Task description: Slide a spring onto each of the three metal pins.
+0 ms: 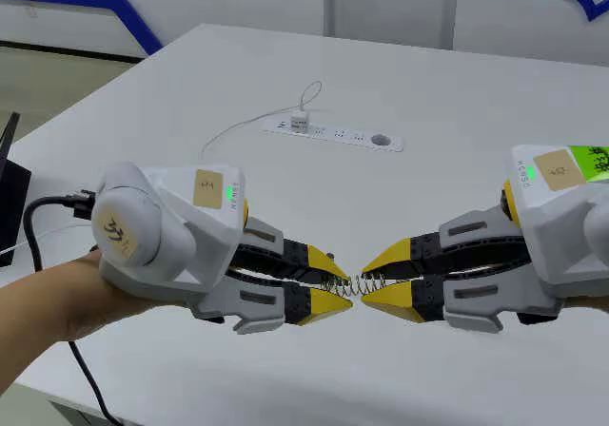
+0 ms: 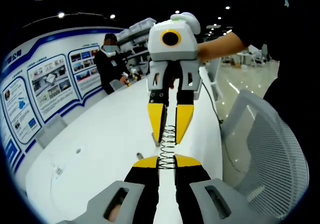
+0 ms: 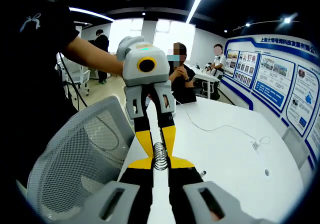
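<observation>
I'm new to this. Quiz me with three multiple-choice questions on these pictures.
1. Where does the white power strip lie? A on the white table; B on a chair; C on the floor.
2. What colour are the tips of the left gripper and right gripper? A red; B yellow; C blue.
3. The metal coil spring is: A loose on the table; B hanging from a cable; C held between both grippers.
Answers: A, it rests mid-table; B, both end in yellow; C, each end sits between jaws.
</observation>
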`<state>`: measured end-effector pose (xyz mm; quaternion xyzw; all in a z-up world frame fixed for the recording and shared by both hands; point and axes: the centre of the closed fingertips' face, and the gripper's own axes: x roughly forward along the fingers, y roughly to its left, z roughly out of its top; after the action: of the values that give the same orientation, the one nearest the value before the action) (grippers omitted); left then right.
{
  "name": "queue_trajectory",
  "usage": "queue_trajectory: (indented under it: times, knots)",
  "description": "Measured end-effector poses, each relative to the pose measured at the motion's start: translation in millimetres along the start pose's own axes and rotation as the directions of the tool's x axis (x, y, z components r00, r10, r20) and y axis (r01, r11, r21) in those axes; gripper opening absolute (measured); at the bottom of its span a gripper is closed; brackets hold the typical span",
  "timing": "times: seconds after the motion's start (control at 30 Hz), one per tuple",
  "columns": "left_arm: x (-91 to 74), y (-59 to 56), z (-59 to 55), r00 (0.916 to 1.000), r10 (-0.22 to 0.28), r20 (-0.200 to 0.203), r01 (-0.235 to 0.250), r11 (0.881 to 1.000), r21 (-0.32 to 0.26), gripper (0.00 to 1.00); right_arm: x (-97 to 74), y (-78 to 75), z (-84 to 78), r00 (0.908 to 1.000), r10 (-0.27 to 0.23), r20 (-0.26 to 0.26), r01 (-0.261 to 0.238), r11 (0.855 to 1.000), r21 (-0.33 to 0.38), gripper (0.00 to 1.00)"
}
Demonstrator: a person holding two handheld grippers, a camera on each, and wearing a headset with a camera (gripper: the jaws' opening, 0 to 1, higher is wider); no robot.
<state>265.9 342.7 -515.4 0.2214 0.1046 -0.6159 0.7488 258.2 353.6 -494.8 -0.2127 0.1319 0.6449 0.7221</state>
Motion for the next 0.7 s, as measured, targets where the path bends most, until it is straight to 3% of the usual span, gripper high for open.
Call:
queue_trajectory:
  times: [0.2, 0.4, 0.7]
  knots:
    - [1.6, -0.1, -1.8, 0.9998, 0.019, 0.001, -0.019, 1.0, -0.012, 0.1, 4.8, 0.9, 13.6, 0.9988, 0.011, 0.048, -0.012, 1.0, 0.018, 0.11]
    - [0.2, 4.7, -0.7, 0.9988, 0.048, 0.012, -0.048, 0.998, -0.036, 0.1, 5.7, -3.1, 16.8, 0.9979, -0.005, 0.065, 0.002, 0.999, 0.045, 0.11]
    - [1.7, 1.7, 2.3, 0.9981, 0.049, 0.038, -0.047, 0.997, -0.068, 0.1, 5.7, -2.9, 23.3, 0.9932, -0.012, 0.115, 0.0, 0.994, 0.106, 0.11]
